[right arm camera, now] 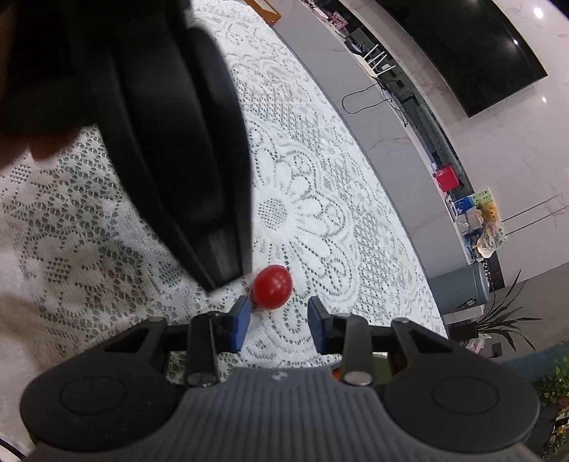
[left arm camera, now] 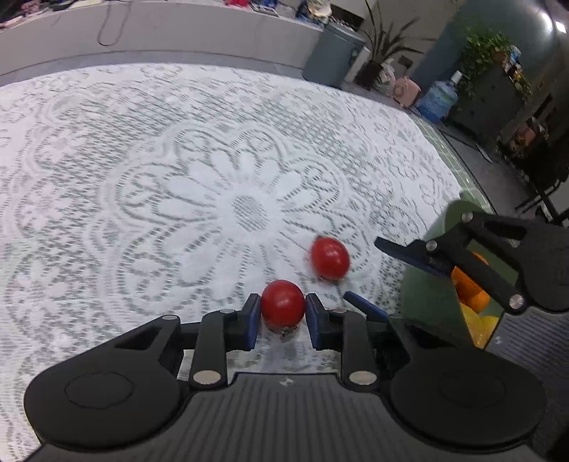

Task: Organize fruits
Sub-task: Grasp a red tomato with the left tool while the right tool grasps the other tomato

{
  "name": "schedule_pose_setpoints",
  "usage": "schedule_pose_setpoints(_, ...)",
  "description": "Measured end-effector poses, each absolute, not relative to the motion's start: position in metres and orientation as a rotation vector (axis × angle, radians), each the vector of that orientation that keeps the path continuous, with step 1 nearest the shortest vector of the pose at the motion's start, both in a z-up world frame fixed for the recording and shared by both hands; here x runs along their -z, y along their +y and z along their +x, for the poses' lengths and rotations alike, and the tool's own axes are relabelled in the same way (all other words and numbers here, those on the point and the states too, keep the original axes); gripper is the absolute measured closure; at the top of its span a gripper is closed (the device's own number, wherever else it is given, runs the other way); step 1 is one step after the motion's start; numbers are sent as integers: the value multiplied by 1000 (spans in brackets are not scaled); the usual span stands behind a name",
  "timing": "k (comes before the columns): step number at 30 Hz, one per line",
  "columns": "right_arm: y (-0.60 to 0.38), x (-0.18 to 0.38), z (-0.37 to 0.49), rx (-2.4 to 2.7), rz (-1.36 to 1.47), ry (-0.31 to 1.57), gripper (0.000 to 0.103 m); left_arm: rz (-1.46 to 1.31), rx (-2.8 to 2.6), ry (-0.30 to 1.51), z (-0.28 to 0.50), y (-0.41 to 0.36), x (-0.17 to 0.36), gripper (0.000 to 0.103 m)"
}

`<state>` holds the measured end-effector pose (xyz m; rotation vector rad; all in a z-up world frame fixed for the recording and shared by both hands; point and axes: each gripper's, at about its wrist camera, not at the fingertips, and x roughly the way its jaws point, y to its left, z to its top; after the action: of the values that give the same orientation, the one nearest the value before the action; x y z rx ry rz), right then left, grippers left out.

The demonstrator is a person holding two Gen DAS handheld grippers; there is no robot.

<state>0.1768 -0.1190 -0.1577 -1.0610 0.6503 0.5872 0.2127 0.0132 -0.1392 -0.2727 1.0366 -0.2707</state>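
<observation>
My left gripper [left arm camera: 283, 308] is shut on a red cherry tomato [left arm camera: 283, 302], held just above the white lace tablecloth [left arm camera: 142, 177]. A second red tomato [left arm camera: 330, 258] lies on the cloth just ahead and to the right. My right gripper [left arm camera: 362, 270] is open and reaches in from the right over a green bowl [left arm camera: 434, 270] that holds orange and yellow fruit [left arm camera: 473, 295]. In the right wrist view the right gripper [right arm camera: 279, 314] is open, with the loose tomato [right arm camera: 272, 286] just past its fingertips, near the left finger [right arm camera: 242, 316].
The left gripper's black body [right arm camera: 160, 142] fills the upper left of the right wrist view, close to the tomato. A grey ledge [left arm camera: 160, 32] runs behind the table. Potted plants [left arm camera: 377, 60], a water jug [left arm camera: 437, 99] and a bin [left arm camera: 334, 53] stand beyond the table's right edge.
</observation>
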Motion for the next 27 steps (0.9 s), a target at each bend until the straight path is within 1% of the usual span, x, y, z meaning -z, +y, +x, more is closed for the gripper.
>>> schedule_pose_setpoints(10, -115, 157, 208, -600, -957, 756, 71, -242, 205, 1056, 204, 35, 136, 73)
schedule_pose_setpoints(16, -114, 160, 224, -592, -873, 841, 71, -208, 214, 1074, 200, 33, 141, 73)
schedule_pose_setpoints(22, -111, 165, 241, -575, -811, 881, 72, -186, 220, 1072, 201, 29, 143, 72)
schedule_pose_setpoints(24, -112, 164, 244, -573, -778, 903, 77, -185, 218, 1070, 201, 29, 143, 72)
schedule_pose_setpoints(27, -112, 163, 247, -562, -743, 922, 78, -177, 219, 1064, 200, 28, 143, 72)
